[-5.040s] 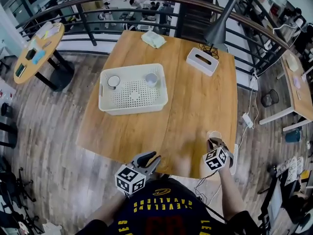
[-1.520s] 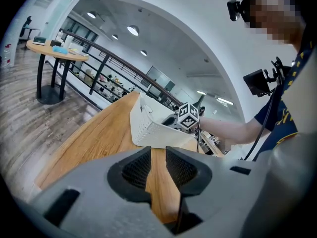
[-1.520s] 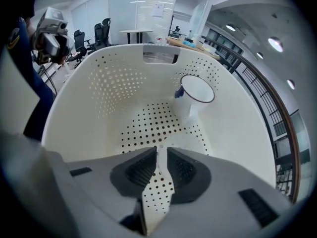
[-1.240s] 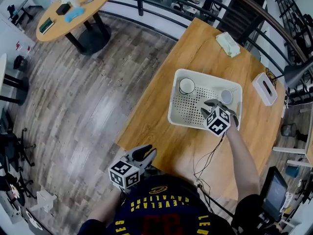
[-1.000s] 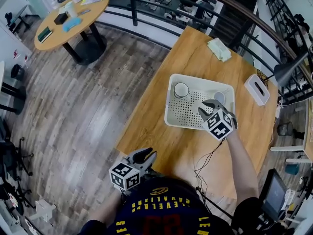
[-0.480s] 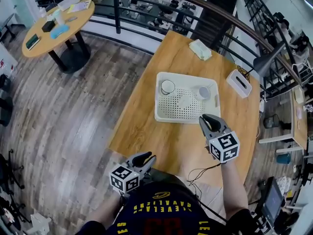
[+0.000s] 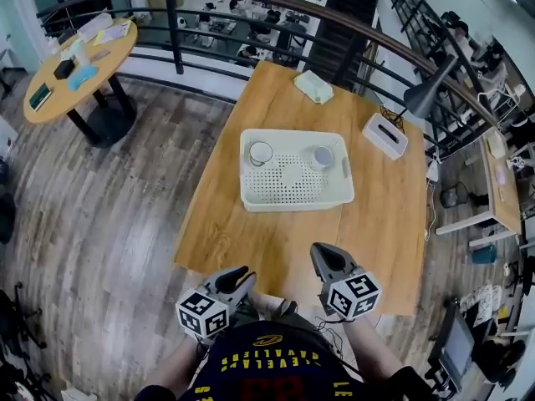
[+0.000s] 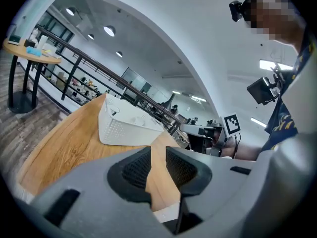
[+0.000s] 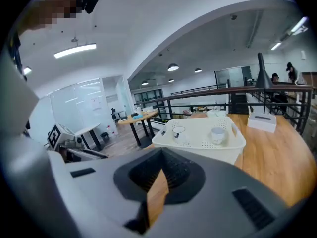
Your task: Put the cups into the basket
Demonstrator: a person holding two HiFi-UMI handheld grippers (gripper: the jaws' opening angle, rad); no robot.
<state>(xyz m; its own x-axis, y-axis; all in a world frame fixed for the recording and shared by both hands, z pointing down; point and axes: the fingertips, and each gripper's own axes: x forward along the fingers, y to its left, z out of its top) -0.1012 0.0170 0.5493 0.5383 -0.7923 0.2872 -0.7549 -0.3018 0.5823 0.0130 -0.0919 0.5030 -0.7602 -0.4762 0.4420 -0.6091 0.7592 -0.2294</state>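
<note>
2 cups stand in the 1 white basket, 1 cup at its left end and a 2nd cup at its right; a pale patch between them is too faint to name. At the wooden table's near edge, well apart from the basket, the left gripper has its jaws slightly parted with nothing between them. The right gripper has just been closing its jaws, which now meet on nothing. Plank floor surrounds the table.

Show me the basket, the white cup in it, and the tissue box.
basket [image 7: 294,202], head view, on its near side wall.
white cup [image 7: 261,153], head view, on its open top.
tissue box [image 7: 384,135], head view, on its top face at the slot.
</note>
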